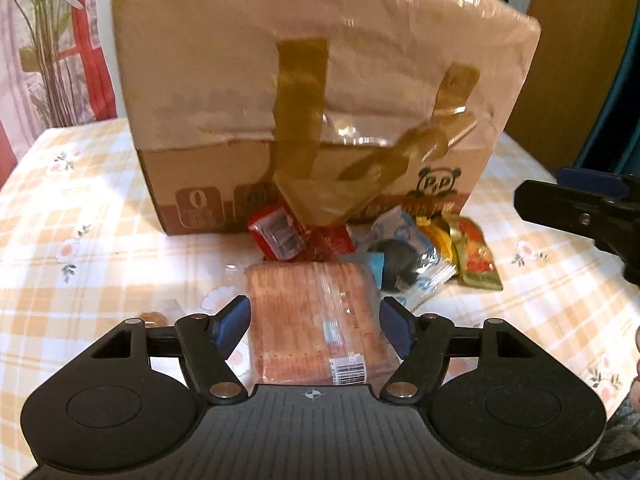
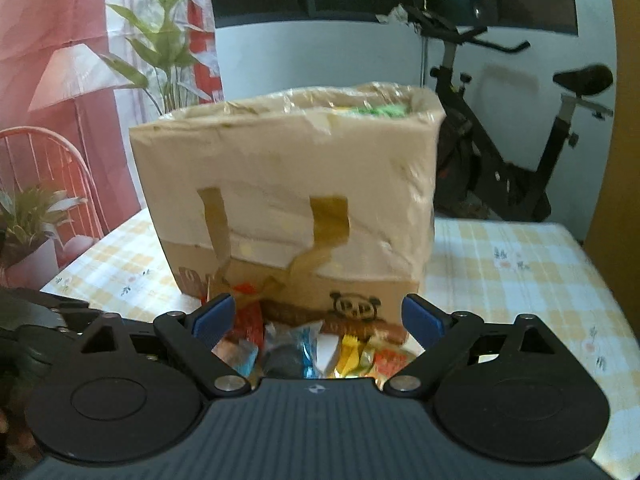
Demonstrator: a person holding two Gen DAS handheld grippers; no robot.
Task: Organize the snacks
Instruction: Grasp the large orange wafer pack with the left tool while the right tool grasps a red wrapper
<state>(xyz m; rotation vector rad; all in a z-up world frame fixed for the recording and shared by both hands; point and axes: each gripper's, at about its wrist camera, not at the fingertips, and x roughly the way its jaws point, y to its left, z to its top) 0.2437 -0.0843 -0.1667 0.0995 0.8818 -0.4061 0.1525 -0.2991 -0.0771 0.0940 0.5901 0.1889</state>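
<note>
A taped cardboard box [image 1: 320, 92] with a panda print stands on the table, also seen as the box [image 2: 288, 200] with green packets showing at its open top. Snacks lie at its foot: a red packet [image 1: 276, 232], a blue-white cookie packet [image 1: 404, 256] and a gold-red packet [image 1: 478, 260]. A clear-wrapped cracker pack [image 1: 312, 320] lies flat between the fingers of my left gripper [image 1: 314, 326], which is open, its pads flanking the pack. My right gripper [image 2: 318, 316] is open above the snack pile [image 2: 320, 352], holding nothing. One of its fingers [image 1: 568, 212] shows at the right.
The table wears a yellow checked cloth [image 1: 80, 200]. Behind it are a leafy plant [image 2: 168, 48], a red chair [image 2: 48, 168] and an exercise bike [image 2: 512, 152]. A small potted plant [image 2: 28, 216] sits at the left.
</note>
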